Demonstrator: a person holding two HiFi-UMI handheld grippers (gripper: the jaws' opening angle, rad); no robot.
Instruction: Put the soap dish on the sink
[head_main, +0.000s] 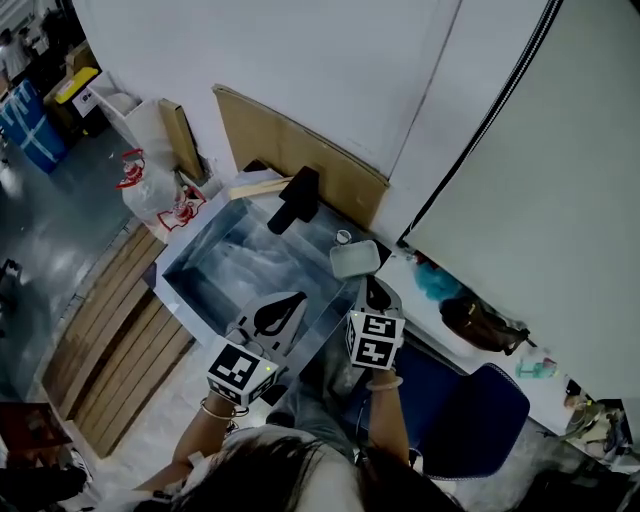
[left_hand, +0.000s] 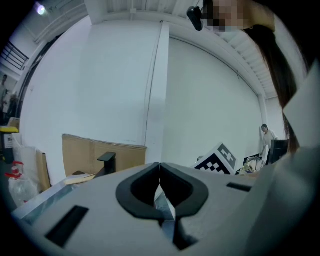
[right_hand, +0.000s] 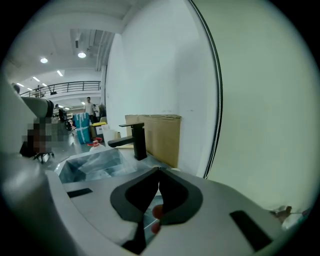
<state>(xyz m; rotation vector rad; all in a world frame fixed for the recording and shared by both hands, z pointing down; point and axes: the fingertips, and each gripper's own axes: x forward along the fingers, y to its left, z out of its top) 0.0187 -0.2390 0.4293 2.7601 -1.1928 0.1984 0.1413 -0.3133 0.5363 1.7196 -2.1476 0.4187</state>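
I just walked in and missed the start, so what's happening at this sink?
A person holds a gripper in each hand over a metal sink with a black faucet. The pale soap dish sits on the sink's rim, just ahead of the right gripper. It and the left gripper are shut and empty.

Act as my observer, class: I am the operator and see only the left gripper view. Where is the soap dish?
Observer: The head view shows the soap dish lying at the far right corner of the sink, to the right of the faucet.
Operator: Is the right gripper holding it?
Observer: No. The right gripper has its jaws together with nothing gripped. In the head view it sits just on the person's side of the dish.
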